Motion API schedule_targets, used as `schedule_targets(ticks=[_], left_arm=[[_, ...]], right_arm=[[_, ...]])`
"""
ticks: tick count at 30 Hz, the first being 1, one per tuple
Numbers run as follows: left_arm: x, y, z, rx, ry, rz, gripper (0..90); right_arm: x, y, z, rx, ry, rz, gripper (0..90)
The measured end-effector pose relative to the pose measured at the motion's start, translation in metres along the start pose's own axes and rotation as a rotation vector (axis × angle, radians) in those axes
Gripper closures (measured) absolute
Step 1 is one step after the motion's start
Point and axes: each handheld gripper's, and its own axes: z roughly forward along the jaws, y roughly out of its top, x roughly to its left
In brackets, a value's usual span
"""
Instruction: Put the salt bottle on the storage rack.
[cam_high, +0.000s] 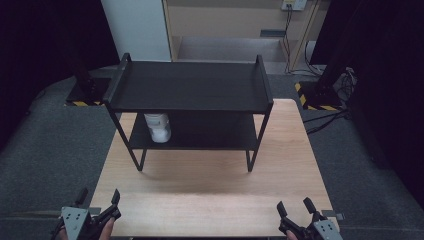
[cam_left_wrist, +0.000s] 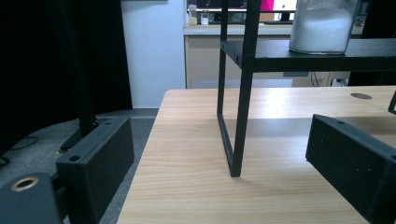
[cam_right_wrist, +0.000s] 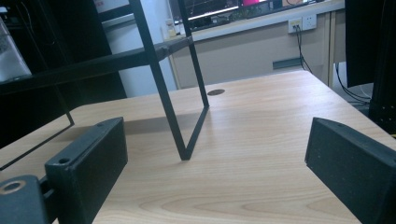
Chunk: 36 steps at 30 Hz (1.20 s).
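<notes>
Table (cam_high: 210, 195): pale wood, dark room around.
Rack (cam_high: 192, 87): black, two shelves.
Jar (cam_high: 157, 126): white, on lower shelf, left.
Left gripper (cam_high: 97, 200): near edge, released.
Right gripper (cam_high: 295, 207): near edge, released.

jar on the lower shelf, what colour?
White jar, clearest in the left gripper view.

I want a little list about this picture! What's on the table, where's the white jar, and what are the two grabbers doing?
table: light wooden table
on the table: black two-level shelf rack
jar: clear jar of white powder, standing on the rack's lower shelf, at its left end
top shelf: nothing on it
left gripper: open, holding nothing, at the near left edge
right gripper: open, holding nothing, at the near right edge
</notes>
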Motion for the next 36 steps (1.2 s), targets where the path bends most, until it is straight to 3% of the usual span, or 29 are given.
schedule_targets(ticks=[14, 36], left_arm=[[-0.008, 0.001, -0.001, -0.005, 0.026, -0.012, 6.6], [-0.006, -0.002, 0.003, -0.019, 0.067, -0.014, 6.6]], right_arm=[[-0.007, -0.002, 0.006, -0.012, 0.011, 0.016, 5.5], [-0.004, -0.011, 0.014, -0.002, 0.003, 0.026, 5.5]])
